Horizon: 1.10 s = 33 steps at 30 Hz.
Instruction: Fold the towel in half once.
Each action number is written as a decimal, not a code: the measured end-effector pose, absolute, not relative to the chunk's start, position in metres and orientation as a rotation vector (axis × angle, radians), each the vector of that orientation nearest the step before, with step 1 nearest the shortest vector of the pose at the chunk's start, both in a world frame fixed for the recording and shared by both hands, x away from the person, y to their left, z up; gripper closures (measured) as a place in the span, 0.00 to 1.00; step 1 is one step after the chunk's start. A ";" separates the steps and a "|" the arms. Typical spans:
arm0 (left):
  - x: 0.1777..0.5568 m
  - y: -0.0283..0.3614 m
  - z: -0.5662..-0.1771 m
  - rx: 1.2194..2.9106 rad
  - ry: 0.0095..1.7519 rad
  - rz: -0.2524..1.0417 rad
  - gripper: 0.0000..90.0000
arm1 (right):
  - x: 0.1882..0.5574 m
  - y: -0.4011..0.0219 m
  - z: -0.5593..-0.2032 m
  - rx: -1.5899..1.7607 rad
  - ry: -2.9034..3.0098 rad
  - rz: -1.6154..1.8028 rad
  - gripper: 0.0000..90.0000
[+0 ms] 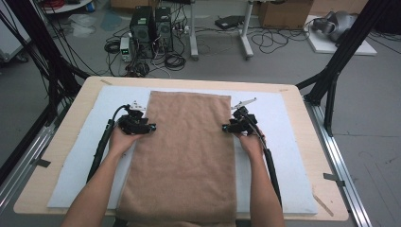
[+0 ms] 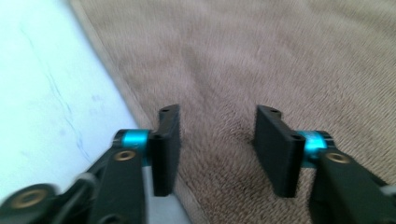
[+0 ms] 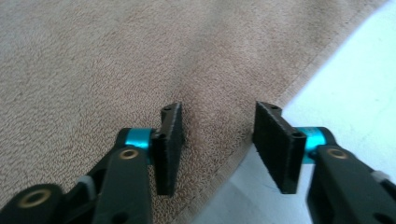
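Each hand-held black gripper [image 2: 217,140] had two flat rectangular pads on teal collars. Brass screws studded the linkages. Black cables [image 1: 101,146] trailed back along bare forearms.

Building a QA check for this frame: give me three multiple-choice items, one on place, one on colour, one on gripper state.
1. Where does the towel lie?
A. on the white mat
B. on the floor
C. over a chair

2. What colour is the towel?
A. blue
B. light brown
C. green

3. How do the jaws of the left gripper and the right gripper stand?
A. shut tight
B. apart, at the towel's long edges
C. clamped on a cup

Key: 1 A, mat shows around the towel; 2 B, every view shows it; 3 B, a gap shows between the jaws.
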<state>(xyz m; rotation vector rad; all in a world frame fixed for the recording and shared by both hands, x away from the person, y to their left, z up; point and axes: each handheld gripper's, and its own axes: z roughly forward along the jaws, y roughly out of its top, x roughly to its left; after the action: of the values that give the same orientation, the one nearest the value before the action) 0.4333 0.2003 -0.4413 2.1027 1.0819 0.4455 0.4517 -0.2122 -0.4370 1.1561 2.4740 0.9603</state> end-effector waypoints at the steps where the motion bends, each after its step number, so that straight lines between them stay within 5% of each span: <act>1: 0.433 0.200 -0.441 2.099 1.094 0.448 0.65 | 0.452 -0.212 -0.437 1.153 2.475 0.961 0.68; 5: 0.434 0.201 -0.440 2.087 1.108 0.415 0.82 | 0.451 -0.208 -0.436 1.152 2.518 0.987 0.88; 9: 0.433 0.200 -0.439 2.089 1.096 0.397 0.92 | 0.450 -0.208 -0.434 1.127 2.543 0.992 0.91; 21: 0.409 0.219 -0.404 2.017 0.975 0.385 0.93 | 0.429 -0.222 -0.391 0.982 2.559 1.113 0.92; 33: 0.327 0.224 -0.411 2.104 0.794 0.404 0.92 | 0.360 -0.229 -0.391 0.796 2.685 1.154 0.91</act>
<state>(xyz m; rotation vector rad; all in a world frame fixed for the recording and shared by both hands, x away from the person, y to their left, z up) 0.3267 0.2240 -0.4110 2.1038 0.7940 0.4036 0.3599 -0.2295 -0.3914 0.7962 2.6852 1.1544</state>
